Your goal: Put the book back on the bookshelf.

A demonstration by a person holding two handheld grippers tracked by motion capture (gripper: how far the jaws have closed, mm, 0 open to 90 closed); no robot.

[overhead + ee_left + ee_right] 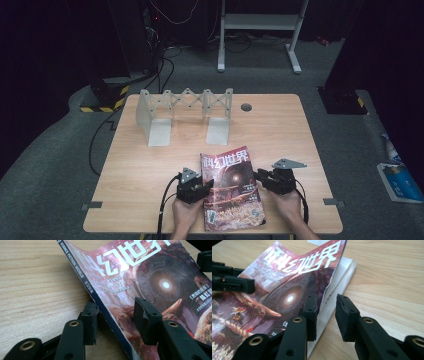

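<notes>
Magazine is lying flat near the front edge of the tabletop, glossy cover facing up, with a tongs on either side of it. It's looking like a thin, light thing, floppy rather than stiff: the cover is already curling up off the pages in both gripper views, so it's probably going to sag if picked up by one corner. The glossy cover is likely being a bit slippery too, and the paper edge on the right side is looking slightly ragged, so a hard pinch could tear or crease it. The best place to be grabbing is probably the spine, or the whole stack of pages at once instead of just the cover sheet.

Going left to right: the left tongs is sitting at the spine side, with its jaws standing apart and straddling the spine, one jaw on the bare wood and the other over the cover. Nothing's pressing on it as far as anyone can tell. In the middle the magazine is resting on the wood. Then the right tongs is hanging at the open-page edge, jaws also apart, with the lifted cover edge in the gap between them, one jaw over the cover and the other beside the pages, not clamping yet.
</notes>
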